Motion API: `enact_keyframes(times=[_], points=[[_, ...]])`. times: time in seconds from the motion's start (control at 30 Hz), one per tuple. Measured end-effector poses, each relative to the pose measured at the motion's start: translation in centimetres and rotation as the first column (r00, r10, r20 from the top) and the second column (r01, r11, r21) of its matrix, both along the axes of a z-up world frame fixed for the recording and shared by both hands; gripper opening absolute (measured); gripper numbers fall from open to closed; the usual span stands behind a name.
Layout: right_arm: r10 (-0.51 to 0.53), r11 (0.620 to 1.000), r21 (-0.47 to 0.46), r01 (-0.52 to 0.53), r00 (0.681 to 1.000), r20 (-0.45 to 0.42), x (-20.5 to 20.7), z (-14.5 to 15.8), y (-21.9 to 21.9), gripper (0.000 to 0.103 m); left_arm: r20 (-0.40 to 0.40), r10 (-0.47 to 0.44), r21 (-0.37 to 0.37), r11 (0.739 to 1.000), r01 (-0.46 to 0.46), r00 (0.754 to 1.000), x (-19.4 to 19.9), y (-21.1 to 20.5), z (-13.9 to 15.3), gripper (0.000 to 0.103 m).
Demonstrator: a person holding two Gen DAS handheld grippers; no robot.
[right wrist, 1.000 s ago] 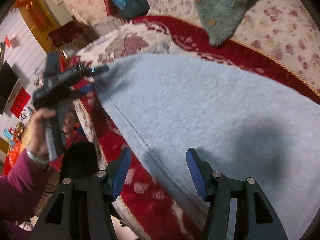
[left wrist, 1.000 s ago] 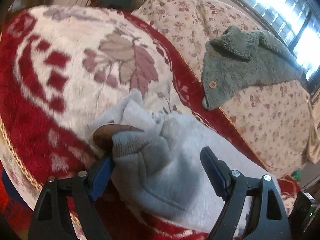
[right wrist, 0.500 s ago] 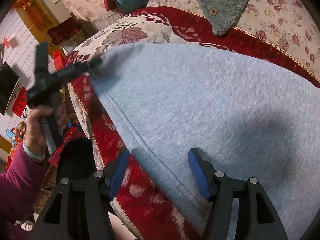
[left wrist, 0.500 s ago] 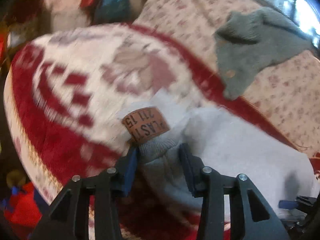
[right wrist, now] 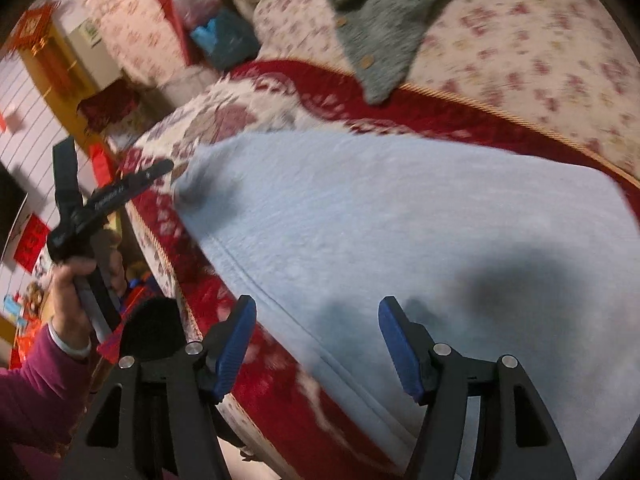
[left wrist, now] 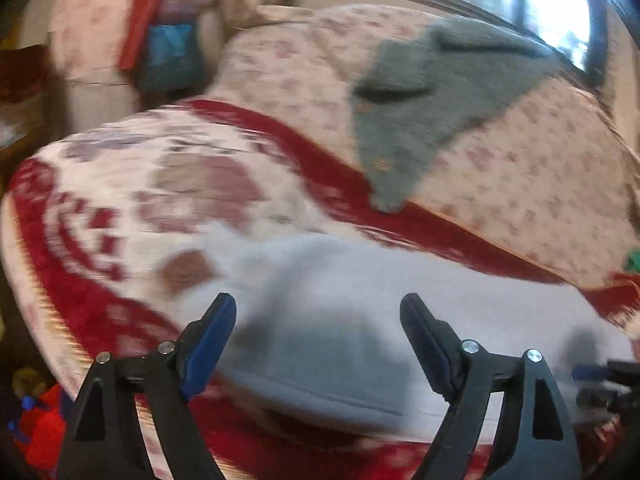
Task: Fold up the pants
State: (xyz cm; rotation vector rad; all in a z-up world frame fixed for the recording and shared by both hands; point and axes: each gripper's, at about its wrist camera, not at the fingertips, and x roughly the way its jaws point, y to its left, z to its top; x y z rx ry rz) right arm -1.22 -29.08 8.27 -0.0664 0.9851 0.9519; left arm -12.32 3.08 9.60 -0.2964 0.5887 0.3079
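While both views blur, the left gripper (left wrist: pixel 318 336) shows its fingers (left wrist: pixel 208 344) spread wide, holding nothing, the pale grey pants (left wrist: pixel 340 320) lying flat between and beyond them on a red patterned blanket (left wrist: pixel 100 208). Right gripper (right wrist: pixel 316 344): fingers wide, empty, pants edge between them. Green sweater (left wrist: pixel 432 104) well beyond.
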Motion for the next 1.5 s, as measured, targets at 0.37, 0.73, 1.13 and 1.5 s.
enact_keyframes(times=[0.37,0.73,1.13,1.5], points=[[-0.422,0.905,-0.010,0.426,0.898,0.124,3.2,6.4,-20.2,0.082,-0.028,-0.445,-0.098,0.892,0.440,0.895,7.5,-14.2,-0.2,0.085],[-0.698,0.713,-0.068,0.697,0.697,-0.164,11.1,0.2,-38.6,0.087,-0.078,-0.612,-0.126,0.789,0.601,0.787,13.2,-25.0,-1.5,0.085],[-0.564,0.804,0.090,0.588,0.801,-0.200,11.7,-1.5,-36.7,0.028,-0.197,-0.589,-0.146,0.808,0.571,0.784,14.5,-27.3,-5.9,0.085],[-0.651,0.757,0.060,0.651,0.759,-0.024,4.8,1.2,-37.8,0.023,-0.215,-0.586,-0.132,0.810,0.571,0.781,15.5,-29.1,-6.9,0.097]])
